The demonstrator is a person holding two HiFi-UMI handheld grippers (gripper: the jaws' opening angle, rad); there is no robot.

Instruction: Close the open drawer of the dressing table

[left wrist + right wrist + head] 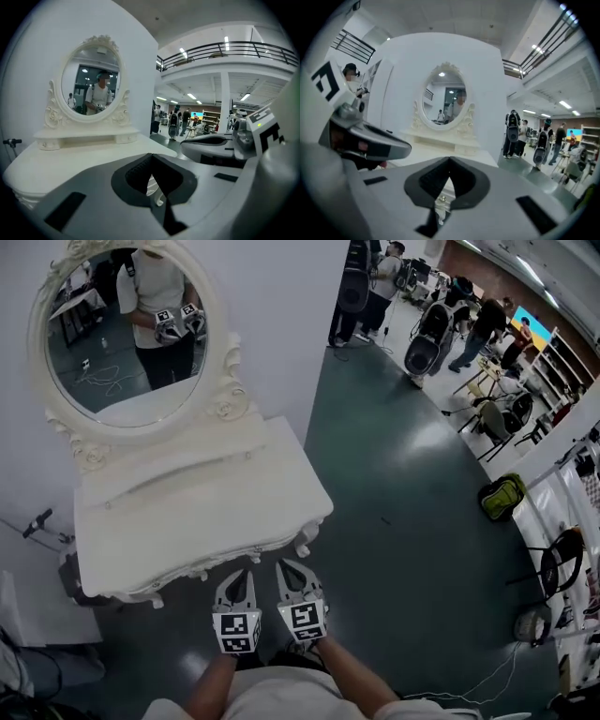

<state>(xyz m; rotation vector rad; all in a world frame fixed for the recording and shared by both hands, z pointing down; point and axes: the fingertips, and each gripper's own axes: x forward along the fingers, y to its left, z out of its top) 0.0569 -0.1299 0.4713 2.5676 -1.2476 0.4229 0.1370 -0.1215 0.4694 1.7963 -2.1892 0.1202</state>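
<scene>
A dark green-grey floor (pixel 403 521) ran through the big hall, with a white wall (pixel 281 324) at its left. Against that wall stood the white dressing table (pixel 187 512). In the head view its long axis ran left to right, rising a little toward the right, and its front faced us. The drawer (pixel 440 208) lay along that same axis under the top's front edge. We saw only a strip of it, with a small knob (pixel 442 199), through the hollow of the right gripper (pixel 450 160). From above the top covered it, so we could not tell how far out it stood.

An oval mirror (pixel 122 334) in a carved frame rose from the table's back. The right gripper hung just before the front edge, jaws closed tip to tip on nothing. The left gripper (pixel 246 573) hung just beside it, also closed and empty. Both pointed at the table. Well apart, people (pixel 375 287) stood in the hall at the upper right.
</scene>
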